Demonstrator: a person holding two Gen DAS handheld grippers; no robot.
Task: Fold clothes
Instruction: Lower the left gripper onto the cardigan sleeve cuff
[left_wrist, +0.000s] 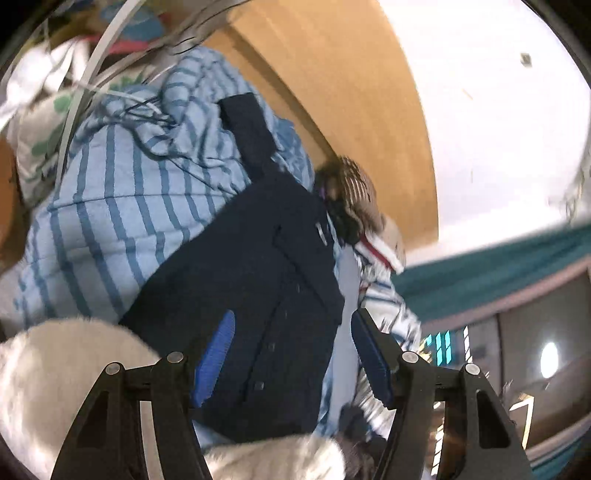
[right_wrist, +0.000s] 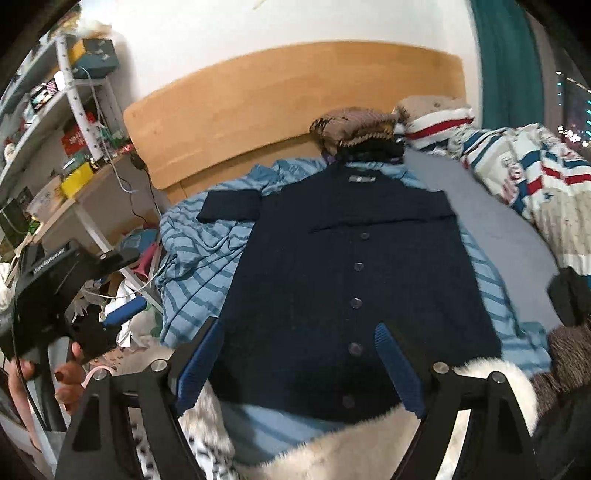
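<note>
Navy cardigan (right_wrist: 354, 288) is lying flat, long axis running bottom to top of frame; right gripper (right_wrist: 301, 365) is hovering spread, empty, over its hem. Left gripper (right_wrist: 122, 280), also released, is sitting far left.

Your right wrist camera looks down along its fingers from the foot of the bed, facing the wooden headboard (right_wrist: 295, 92) at twelve o'clock, with the navy cardigan (right_wrist: 351, 266) centred and close. Your left wrist camera sits nearer and rolled, so the headboard (left_wrist: 351, 92) runs toward one o'clock. Both views share the cardigan (left_wrist: 240, 295), the striped blue sheet (right_wrist: 199, 251) and the headboard.
</note>
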